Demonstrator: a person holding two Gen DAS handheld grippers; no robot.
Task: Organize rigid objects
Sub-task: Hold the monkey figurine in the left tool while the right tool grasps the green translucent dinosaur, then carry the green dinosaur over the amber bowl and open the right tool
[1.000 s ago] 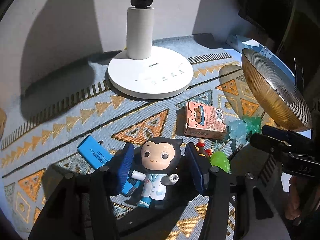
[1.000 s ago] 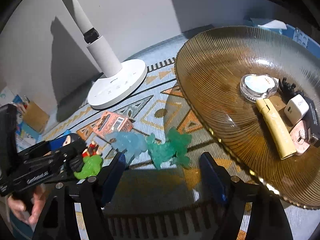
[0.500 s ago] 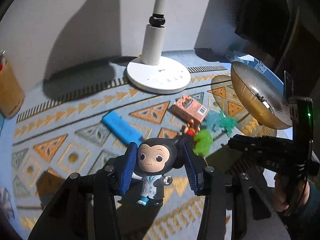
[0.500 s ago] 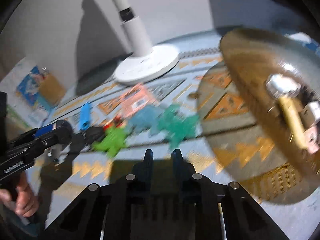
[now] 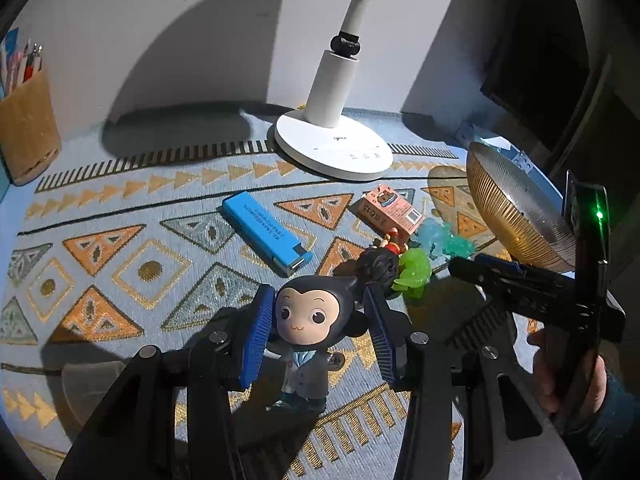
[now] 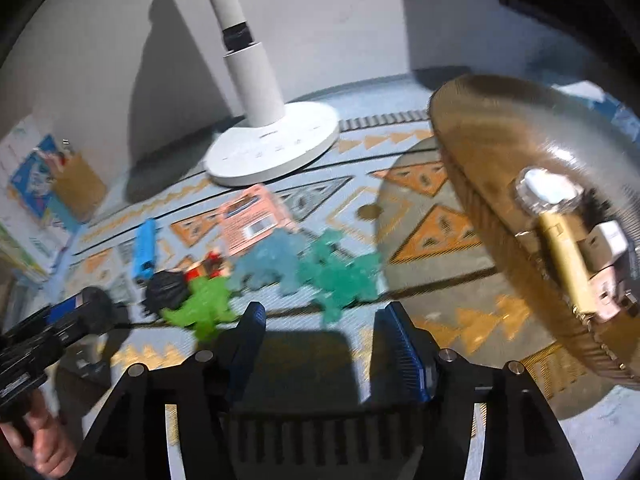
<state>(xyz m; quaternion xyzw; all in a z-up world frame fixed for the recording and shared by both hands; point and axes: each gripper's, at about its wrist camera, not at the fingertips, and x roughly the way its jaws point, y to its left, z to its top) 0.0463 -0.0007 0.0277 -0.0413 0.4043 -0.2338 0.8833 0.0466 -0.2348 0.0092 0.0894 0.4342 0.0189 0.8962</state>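
Your left gripper clamps the big-headed figurine by its head, pads on both sides, feet dangling above the patterned cloth. Your right gripper has just been opening and stands half spread with nothing between the jaws (the view is blurred). The amber glass bowl sits at its two o'clock, the green toy at ten.

Black hand-held gripper with ribbed blue pads.
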